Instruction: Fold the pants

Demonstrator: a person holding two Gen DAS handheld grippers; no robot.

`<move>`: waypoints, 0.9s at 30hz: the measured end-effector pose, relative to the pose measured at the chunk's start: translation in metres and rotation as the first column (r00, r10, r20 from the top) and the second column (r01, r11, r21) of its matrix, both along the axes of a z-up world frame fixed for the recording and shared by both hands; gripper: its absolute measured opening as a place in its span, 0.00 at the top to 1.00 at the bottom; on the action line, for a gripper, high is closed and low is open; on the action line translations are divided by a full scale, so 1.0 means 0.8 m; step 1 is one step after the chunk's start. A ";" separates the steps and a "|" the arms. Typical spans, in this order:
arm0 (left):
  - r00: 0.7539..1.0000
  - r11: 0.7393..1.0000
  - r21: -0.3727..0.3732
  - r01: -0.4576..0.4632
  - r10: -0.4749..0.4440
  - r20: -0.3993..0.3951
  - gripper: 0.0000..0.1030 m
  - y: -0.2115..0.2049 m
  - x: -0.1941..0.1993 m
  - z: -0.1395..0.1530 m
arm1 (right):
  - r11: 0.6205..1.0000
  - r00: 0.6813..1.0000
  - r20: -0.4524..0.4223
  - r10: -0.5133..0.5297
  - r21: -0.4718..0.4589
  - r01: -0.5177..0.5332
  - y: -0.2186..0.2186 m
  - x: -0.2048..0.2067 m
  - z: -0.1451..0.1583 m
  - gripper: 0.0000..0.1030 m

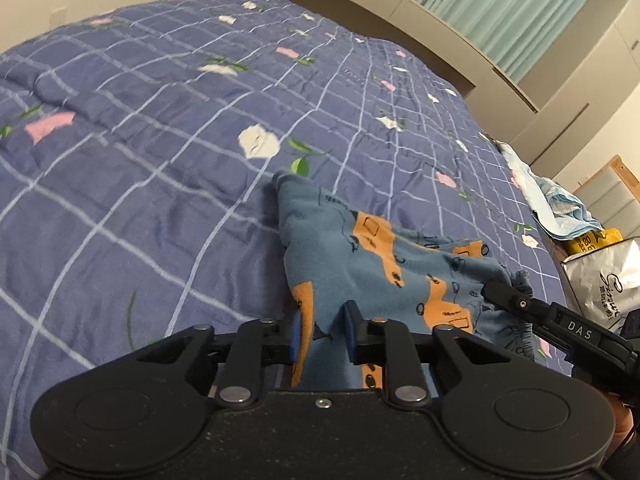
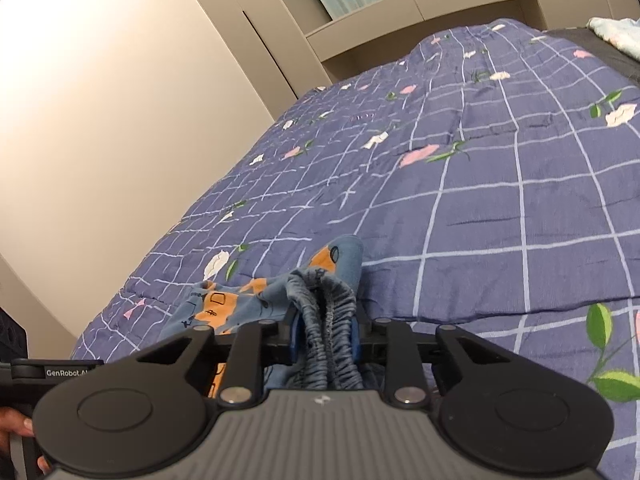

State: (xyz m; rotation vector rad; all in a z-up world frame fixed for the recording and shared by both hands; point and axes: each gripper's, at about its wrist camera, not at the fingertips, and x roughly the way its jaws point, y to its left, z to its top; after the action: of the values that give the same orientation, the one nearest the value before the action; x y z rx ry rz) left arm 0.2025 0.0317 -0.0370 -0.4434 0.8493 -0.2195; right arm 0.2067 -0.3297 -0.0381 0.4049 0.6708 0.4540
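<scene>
Small blue pants with orange car prints lie bunched on a purple checked quilt. My left gripper is shut on a fold of the pants fabric near one end. My right gripper is shut on the gathered elastic waistband of the pants. In the left wrist view the right gripper shows at the right, clamped on the waistband. Both grippers hold the pants just above the quilt.
The quilt covers a bed. A beige headboard shelf and teal curtains are at the far end. A light blue cloth, a yellow box and a white bag sit beside the bed at right.
</scene>
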 end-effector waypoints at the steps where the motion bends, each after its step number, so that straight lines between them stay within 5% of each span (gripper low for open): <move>1: 1.000 1.000 0.009 0.016 -0.016 0.008 0.82 -0.003 0.003 0.005 | 1.000 1.000 0.006 -0.002 -0.002 0.002 0.000 -0.002 0.003 0.77; 14: 0.966 0.978 0.037 0.203 -0.206 0.155 0.84 -0.075 0.071 0.057 | 0.984 0.979 0.094 -0.180 -0.001 0.181 -0.049 -0.022 0.042 0.78; 27: 0.930 0.936 0.079 0.344 -0.351 0.110 0.84 -0.150 0.104 0.036 | 0.942 0.945 0.043 -0.325 -0.075 0.327 -0.101 -0.023 0.030 0.76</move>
State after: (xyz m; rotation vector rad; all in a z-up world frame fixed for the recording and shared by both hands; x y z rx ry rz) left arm 0.2855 -0.0880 -0.0082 -0.2177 0.8068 -0.5437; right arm 0.1880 -0.4106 -0.0142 0.4220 0.5772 0.1169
